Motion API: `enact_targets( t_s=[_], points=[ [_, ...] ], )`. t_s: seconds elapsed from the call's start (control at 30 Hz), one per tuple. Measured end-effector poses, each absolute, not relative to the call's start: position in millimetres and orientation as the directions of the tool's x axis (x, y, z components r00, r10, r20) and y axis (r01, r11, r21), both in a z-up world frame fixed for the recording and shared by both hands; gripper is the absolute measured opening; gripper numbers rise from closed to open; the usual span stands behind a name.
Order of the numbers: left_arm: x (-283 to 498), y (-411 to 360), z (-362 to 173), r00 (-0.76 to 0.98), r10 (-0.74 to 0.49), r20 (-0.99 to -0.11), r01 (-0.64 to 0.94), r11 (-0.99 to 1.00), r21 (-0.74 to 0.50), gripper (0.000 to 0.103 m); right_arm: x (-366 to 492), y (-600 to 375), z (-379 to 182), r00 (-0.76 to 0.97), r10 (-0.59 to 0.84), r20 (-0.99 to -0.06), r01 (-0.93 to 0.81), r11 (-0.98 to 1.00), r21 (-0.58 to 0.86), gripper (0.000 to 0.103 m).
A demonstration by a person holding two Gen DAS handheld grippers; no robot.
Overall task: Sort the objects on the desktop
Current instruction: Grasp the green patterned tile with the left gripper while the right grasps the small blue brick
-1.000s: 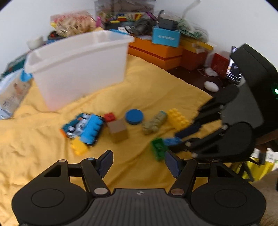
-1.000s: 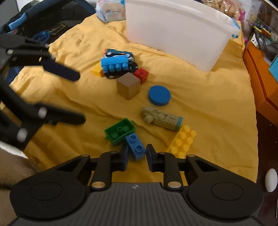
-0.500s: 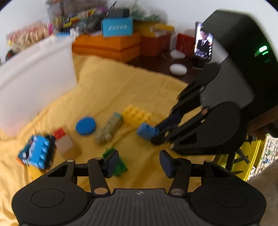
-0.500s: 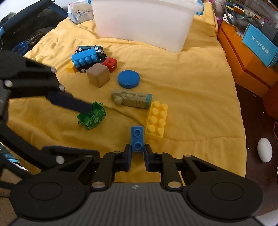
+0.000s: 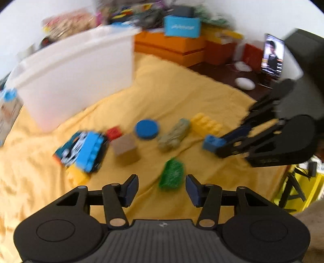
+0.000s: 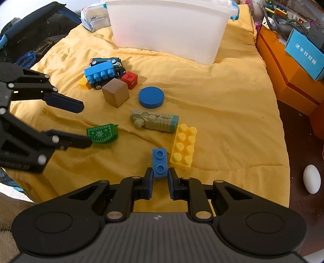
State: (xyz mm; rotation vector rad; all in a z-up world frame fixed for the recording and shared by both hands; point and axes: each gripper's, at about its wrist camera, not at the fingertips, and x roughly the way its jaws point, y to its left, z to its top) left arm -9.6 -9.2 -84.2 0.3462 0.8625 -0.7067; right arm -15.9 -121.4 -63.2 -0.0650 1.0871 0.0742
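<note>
My right gripper [image 6: 160,180] is shut on a small blue brick [image 6: 160,163] and holds it above the yellow blanket [image 6: 222,113]; the brick also shows in the left wrist view [image 5: 212,142]. My left gripper [image 5: 162,189] is open and empty, with a green brick [image 5: 171,173] lying on its side between and just ahead of its fingers; the green brick also shows in the right wrist view [image 6: 102,133]. A yellow brick [image 6: 184,145], grey-green toy [image 6: 154,120], blue disc [image 6: 151,96], wooden cube [image 6: 115,92], red cube [image 6: 130,79] and blue toy train [image 6: 102,72] lie on the blanket.
A large white plastic bin [image 6: 168,28] stands at the far side of the blanket. Orange boxes [image 6: 287,81] with a blue box [image 6: 304,53] line the right. A white mouse [image 6: 311,179] lies on the dark desk. A tissue pack [image 6: 94,17] is behind left.
My right gripper has lifted the blue brick off the blanket and drawn back. My left gripper has swung toward the green brick, which has tipped onto its side.
</note>
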Motion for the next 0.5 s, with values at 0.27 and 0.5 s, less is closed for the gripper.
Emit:
enact_targets(
  t_s=[0.27, 0.5],
  points=[
    [-5.8, -42.8, -99.3, 0.435, -0.401, -0.807, 0.756, 0.649, 0.085, 0.026, -13.8, -125.5, -63.5, 0.461, 0.034, -0.887, -0.100, 0.995, -0.014, 0.018],
    [24.2, -13.7, -97.7, 0.361, -0.436, -0.824, 0.653, 0.749, -0.110, 0.025, -12.6, -130.1, -63.6, 0.461, 0.038, -0.886, -0.095, 0.995, -0.006, 0.019]
  ],
)
